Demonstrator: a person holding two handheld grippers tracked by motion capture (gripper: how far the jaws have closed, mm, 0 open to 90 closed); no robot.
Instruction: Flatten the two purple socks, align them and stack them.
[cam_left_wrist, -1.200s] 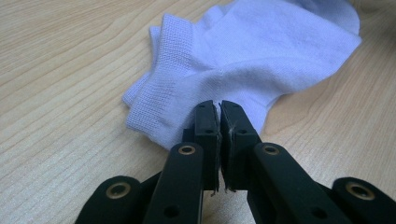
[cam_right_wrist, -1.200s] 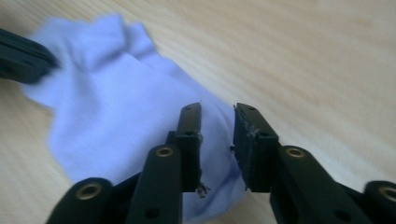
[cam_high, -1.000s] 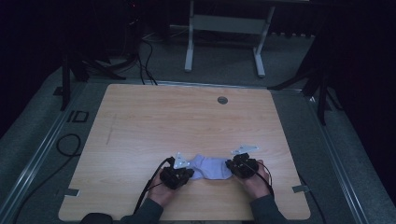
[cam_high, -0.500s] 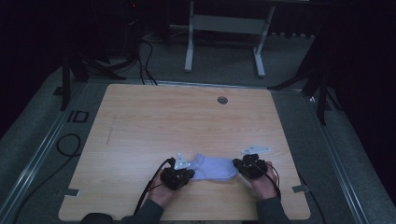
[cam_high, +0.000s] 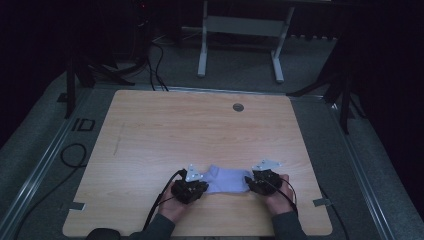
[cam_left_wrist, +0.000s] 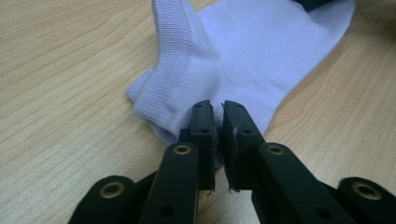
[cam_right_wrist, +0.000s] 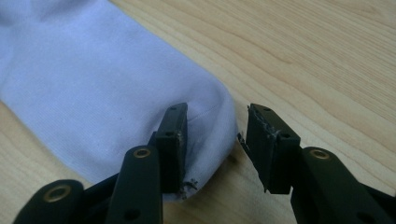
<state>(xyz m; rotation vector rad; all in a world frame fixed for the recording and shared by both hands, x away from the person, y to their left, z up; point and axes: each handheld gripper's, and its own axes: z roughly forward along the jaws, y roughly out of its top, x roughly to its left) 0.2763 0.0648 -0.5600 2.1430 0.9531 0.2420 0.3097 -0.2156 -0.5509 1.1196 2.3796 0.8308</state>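
A pale lilac sock (cam_high: 227, 179) lies flat on the wooden table (cam_high: 200, 125) near its front edge, stretched between the two grippers. My left gripper (cam_high: 201, 184) is at the cuff and heel end (cam_left_wrist: 252, 56). Its jaws (cam_left_wrist: 218, 112) have just been opening and stand a narrow slit apart over the sock's edge. My right gripper (cam_high: 251, 182) is at the toe end (cam_right_wrist: 93, 84). Its jaws (cam_right_wrist: 218, 114) have just been opening and now stand wide, the toe's rounded tip lying loose between them.
A round grommet hole (cam_high: 238, 107) sits near the table's far edge. Behind the table stands a grey metal frame (cam_high: 240, 25) on the carpet. Cables (cam_high: 75, 155) run along the floor at the left. Tape tabs mark the table's front corners (cam_high: 320, 202).
The right hand has edged slightly to the right at the sock's toe. The sock lies a little flatter and longer between the grippers. The left hand has kept still.
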